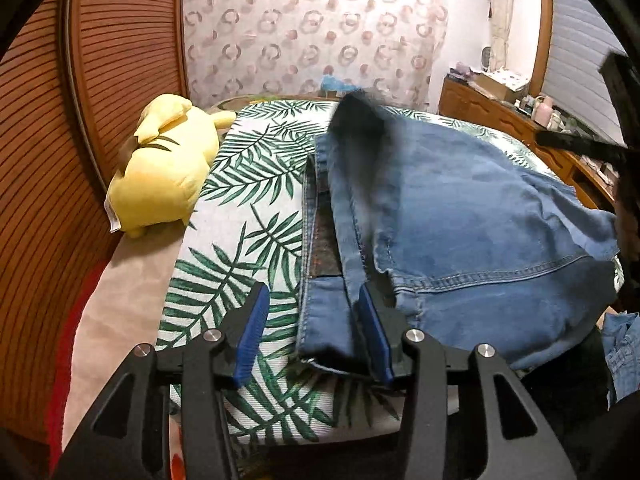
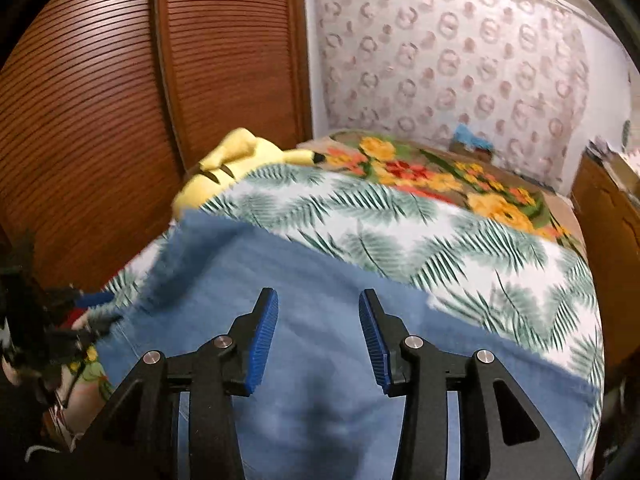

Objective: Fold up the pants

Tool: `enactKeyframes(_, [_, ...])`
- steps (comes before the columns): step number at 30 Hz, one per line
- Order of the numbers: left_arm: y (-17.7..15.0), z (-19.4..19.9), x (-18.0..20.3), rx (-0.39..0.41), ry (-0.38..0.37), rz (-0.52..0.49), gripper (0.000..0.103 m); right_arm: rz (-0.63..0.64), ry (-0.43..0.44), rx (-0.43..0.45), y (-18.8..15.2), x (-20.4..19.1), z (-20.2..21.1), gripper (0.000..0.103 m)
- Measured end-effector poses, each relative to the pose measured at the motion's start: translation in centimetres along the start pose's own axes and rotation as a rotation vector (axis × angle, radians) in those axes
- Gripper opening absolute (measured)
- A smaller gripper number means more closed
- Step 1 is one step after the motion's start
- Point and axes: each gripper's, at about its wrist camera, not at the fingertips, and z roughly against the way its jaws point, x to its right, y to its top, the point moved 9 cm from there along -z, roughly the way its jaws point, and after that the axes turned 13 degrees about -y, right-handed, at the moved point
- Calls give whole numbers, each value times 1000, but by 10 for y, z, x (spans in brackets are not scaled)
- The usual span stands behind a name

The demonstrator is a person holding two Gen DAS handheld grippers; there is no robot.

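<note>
Blue jeans (image 1: 460, 208) lie folded on a leaf-print bedspread (image 1: 248, 184), their waistband end nearest me. My left gripper (image 1: 313, 292) is open at that near left corner. The denim edge lies between its blue pads (image 1: 252, 332) and they do not press on it. A dark blurred streak (image 1: 360, 140) crosses the far part of the jeans, and I cannot tell what it is. In the right wrist view the jeans (image 2: 280, 272) spread under my right gripper (image 2: 318, 296), which is open just above the cloth with nothing held. The view is motion-blurred.
A yellow plush toy (image 1: 160, 168) lies at the bed's left edge beside louvred wooden wardrobe doors (image 1: 100, 80). A flowered blanket (image 2: 440, 176) covers the far end of the bed. A cluttered wooden dresser (image 1: 500, 112) stands on the right. More denim (image 1: 624, 344) hangs at the right edge.
</note>
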Motion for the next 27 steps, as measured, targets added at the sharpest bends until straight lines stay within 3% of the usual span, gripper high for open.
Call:
enactKeyframes(10, [12, 9, 8, 45, -7, -23, 48, -46, -65, -86, -44, 19, 0, 44])
enactKeyframes(13, [19, 13, 16, 69, -19, -37, 52, -54, -70, -120, -54, 16, -7, 44])
enactKeyframes(17, [26, 16, 29, 98, -59, -46, 80, -46, -89, -153, -66, 12, -19, 44])
enactKeyframes(18, [28, 15, 33, 100, -77, -46, 81, -48, -87, -162, -69, 11, -21, 44])
enactKeyframes(23, [31, 10, 51, 89, -80, -60, 81, -22, -122, -86, -76, 6, -17, 48])
enactKeyframes(27, [35, 10, 70, 89, -99, -74, 81, -35, -112, -78, -82, 6, -14, 49])
